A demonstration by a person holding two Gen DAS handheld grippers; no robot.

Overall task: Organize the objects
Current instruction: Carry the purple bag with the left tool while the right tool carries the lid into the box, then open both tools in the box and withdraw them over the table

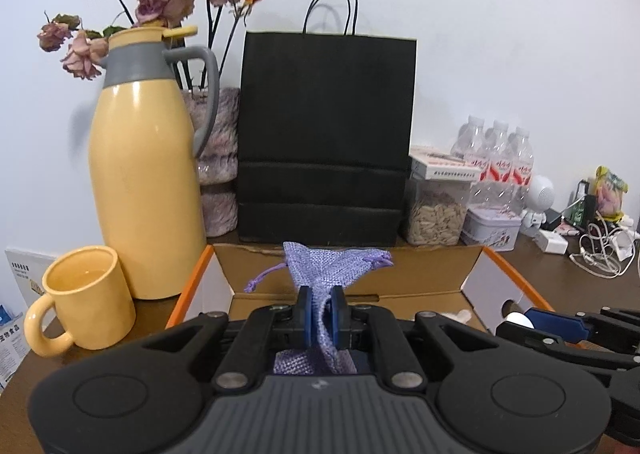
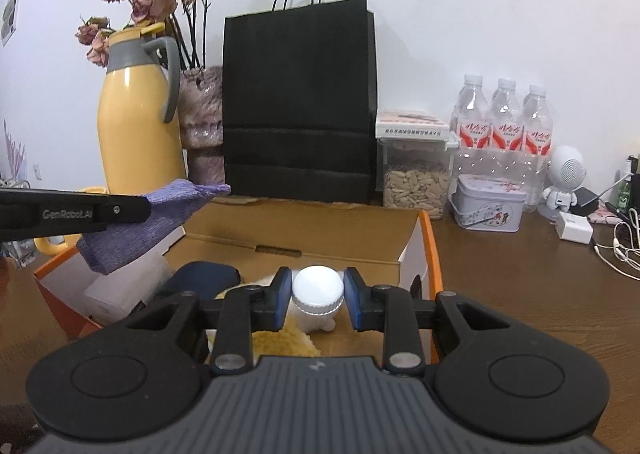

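Note:
My left gripper (image 1: 322,316) is shut on a purple woven drawstring pouch (image 1: 334,268) and holds it above the open orange-edged cardboard box (image 1: 472,286). The pouch also shows in the right wrist view (image 2: 152,222), hanging from the left gripper's finger over the box's left side. My right gripper (image 2: 318,294) is shut on a small white bottle (image 2: 318,292) by its cap, over the box (image 2: 430,254). Inside the box lie a dark blue item (image 2: 204,278) and a yellow fuzzy item (image 2: 280,342).
A black paper bag (image 1: 326,138) stands behind the box. A yellow thermos jug (image 1: 144,174), a yellow mug (image 1: 82,300) and a vase of dried roses (image 1: 216,158) stand left. A seed jar (image 2: 416,182), water bottles (image 2: 504,126), a tin (image 2: 490,208) and cables (image 2: 624,242) are right.

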